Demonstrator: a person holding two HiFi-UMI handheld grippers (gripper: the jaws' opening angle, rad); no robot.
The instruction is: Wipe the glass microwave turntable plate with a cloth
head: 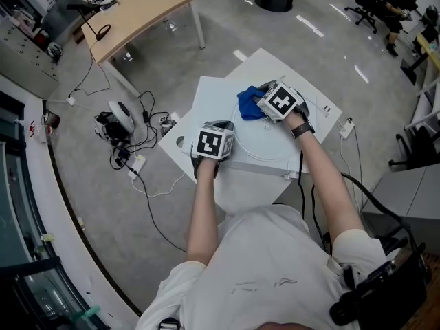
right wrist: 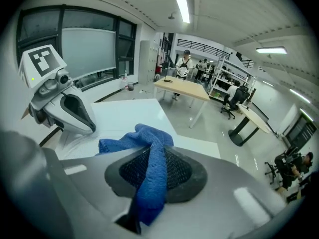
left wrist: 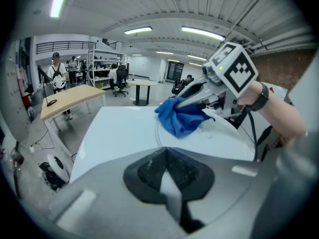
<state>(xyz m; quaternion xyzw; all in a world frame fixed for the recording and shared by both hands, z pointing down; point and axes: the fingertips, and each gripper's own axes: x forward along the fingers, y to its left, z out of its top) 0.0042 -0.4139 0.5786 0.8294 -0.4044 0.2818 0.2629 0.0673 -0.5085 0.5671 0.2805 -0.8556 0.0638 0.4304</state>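
Observation:
The round glass turntable plate (head: 265, 144) lies flat on the white table (head: 206, 95). My left gripper (head: 228, 135) is at the plate's near-left rim; in the left gripper view its jaws (left wrist: 168, 177) are closed on the pale glass edge. A blue cloth (head: 249, 104) rests on the plate's far-left part, bunched up. My right gripper (head: 265, 105) is shut on that cloth, and the fabric runs between its pads (right wrist: 152, 176) and spills forward onto the plate. The left gripper view shows the cloth (left wrist: 179, 116) hanging from the right gripper (left wrist: 199, 97).
A wooden desk (head: 141, 9) stands at the far left. Cables and a small device (head: 120, 122) lie on the floor left of the table. A power strip (head: 346, 127) sits off the table's right corner. Office chairs (head: 375, 2) are far right.

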